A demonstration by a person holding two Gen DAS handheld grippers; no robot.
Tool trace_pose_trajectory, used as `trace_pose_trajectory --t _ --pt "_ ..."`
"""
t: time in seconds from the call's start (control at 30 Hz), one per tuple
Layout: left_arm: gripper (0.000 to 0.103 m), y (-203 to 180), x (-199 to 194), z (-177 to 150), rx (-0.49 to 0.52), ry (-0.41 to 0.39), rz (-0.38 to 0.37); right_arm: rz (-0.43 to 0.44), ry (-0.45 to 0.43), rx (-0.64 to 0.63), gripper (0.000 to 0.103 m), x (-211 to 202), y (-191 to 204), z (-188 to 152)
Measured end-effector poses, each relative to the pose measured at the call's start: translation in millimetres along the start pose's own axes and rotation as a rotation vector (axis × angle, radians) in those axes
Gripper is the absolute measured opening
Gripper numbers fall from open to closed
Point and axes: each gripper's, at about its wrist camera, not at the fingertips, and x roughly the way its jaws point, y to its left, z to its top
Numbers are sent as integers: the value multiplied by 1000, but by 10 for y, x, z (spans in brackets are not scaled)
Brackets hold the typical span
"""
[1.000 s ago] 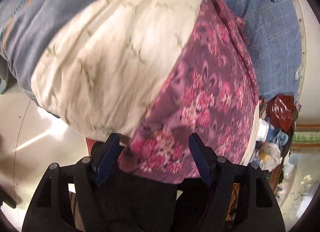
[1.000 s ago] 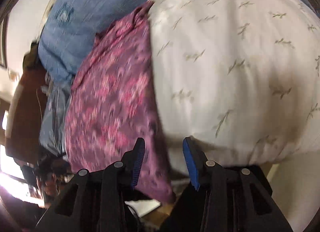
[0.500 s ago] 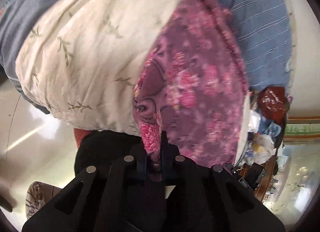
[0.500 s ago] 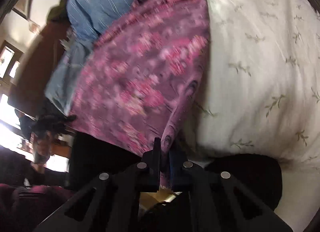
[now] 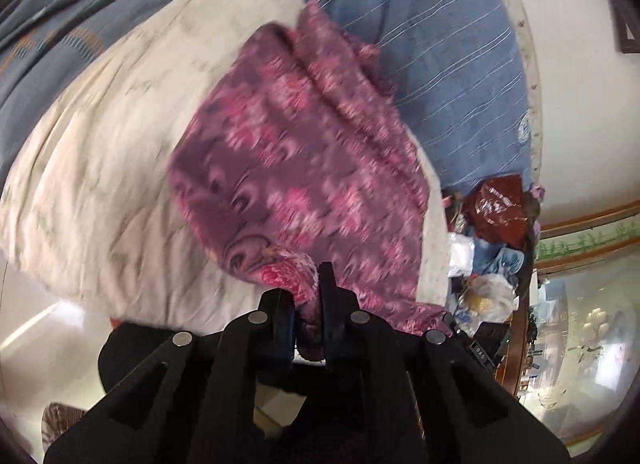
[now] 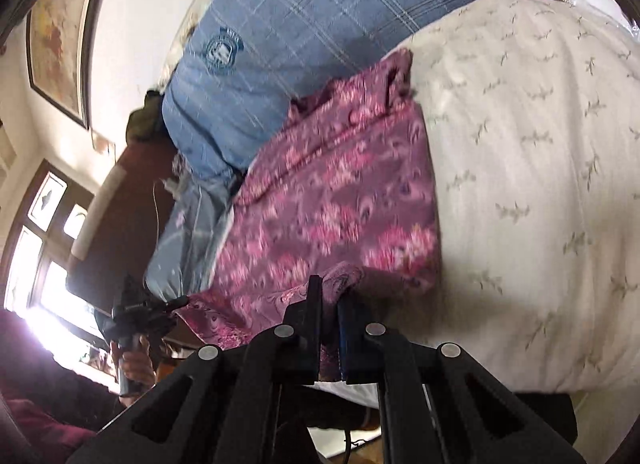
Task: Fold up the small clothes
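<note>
Purple floral cloth (image 5: 304,167) was clamped at a near corner by each hand-held gripper: the left hand-held gripper (image 5: 307,300) had its jaws pressed narrow on a bunched pink-flowered edge, and the right hand-held gripper (image 6: 329,318) was likewise pinched tight on a fold of the same hem. From both grips the cloth ran away across a cream quilt (image 6: 528,167) printed with small grey sprigs, its long axis running from the grippers toward the far end, where it was rumpled into ridges (image 5: 340,47). The cloth was blurred in both views. The quilt lay on a bed covered by a blue checked sheet (image 6: 304,23) bearing a round crest. Beyond the bed's edge in the left wrist view sat a heap of plastic bags (image 5: 492,248), one dark red; their contents could not be made out. A framed picture (image 6: 56,31) hung on the pale wall, and bright windows (image 6: 36,256) showed low in the right wrist view.
</note>
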Motion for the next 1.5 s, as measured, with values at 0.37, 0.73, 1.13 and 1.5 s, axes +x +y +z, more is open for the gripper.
trace_pose_trajectory --t 0.37,0.73,1.13,1.5 --pt "7 -259 164 960 -14 -124 -53 46 -114 20 6 246 72 798" --pt "7 -385 919 2341 -37 -170 -14 22 -170 152 6 1048 -361 1964" --pt "14 -132 1742 3123 -169 -28 37 -30 -94 400 12 1803 -1073 2501" --pt "73 -301 1121 3253 -128 -189 29 126 -165 402 42 1554 -881 2616"
